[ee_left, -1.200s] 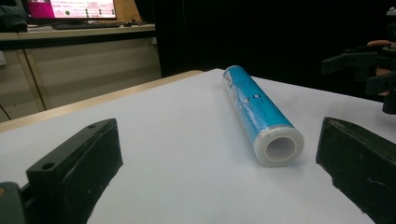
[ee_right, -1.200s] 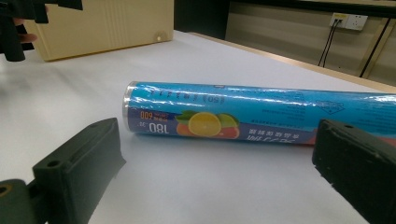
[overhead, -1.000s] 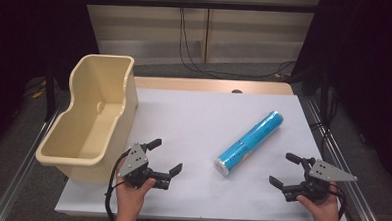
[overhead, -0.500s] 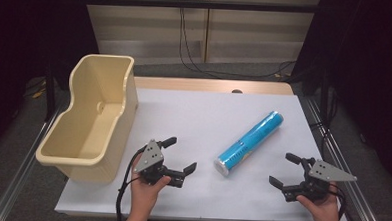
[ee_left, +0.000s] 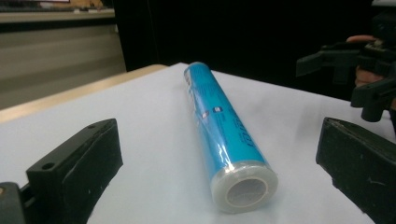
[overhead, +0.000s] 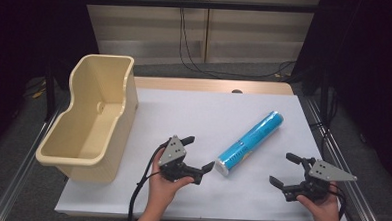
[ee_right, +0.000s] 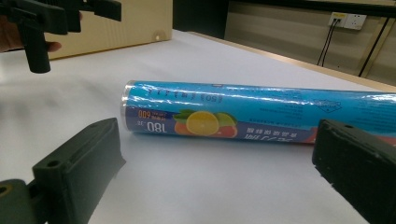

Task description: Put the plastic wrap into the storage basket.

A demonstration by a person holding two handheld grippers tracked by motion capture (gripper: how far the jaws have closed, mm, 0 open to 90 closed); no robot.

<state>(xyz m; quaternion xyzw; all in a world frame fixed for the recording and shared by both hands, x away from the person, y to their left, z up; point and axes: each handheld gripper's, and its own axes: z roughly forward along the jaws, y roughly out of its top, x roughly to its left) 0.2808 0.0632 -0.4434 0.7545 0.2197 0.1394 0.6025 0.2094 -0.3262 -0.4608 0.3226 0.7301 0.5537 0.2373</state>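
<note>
White covering spreads over the tabletop [overhead: 184, 115], lit against a dark room. Nearest, along the bottom of the high view, the left hand-held gripper [overhead: 198, 154] sits at lower centre with its jaws spread wide and empty, its tips just beside the near end of the blue roll [overhead: 250, 143]. At lower right, the right hand-held gripper [overhead: 287, 170] is likewise wide open, holding nothing. That roll lies diagonally at centre right. Farther left stands a beige plastic bin [overhead: 91, 121].

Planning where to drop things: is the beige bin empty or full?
Empty: the beige bin shows its bare inner floor and walls in the high view.
</note>
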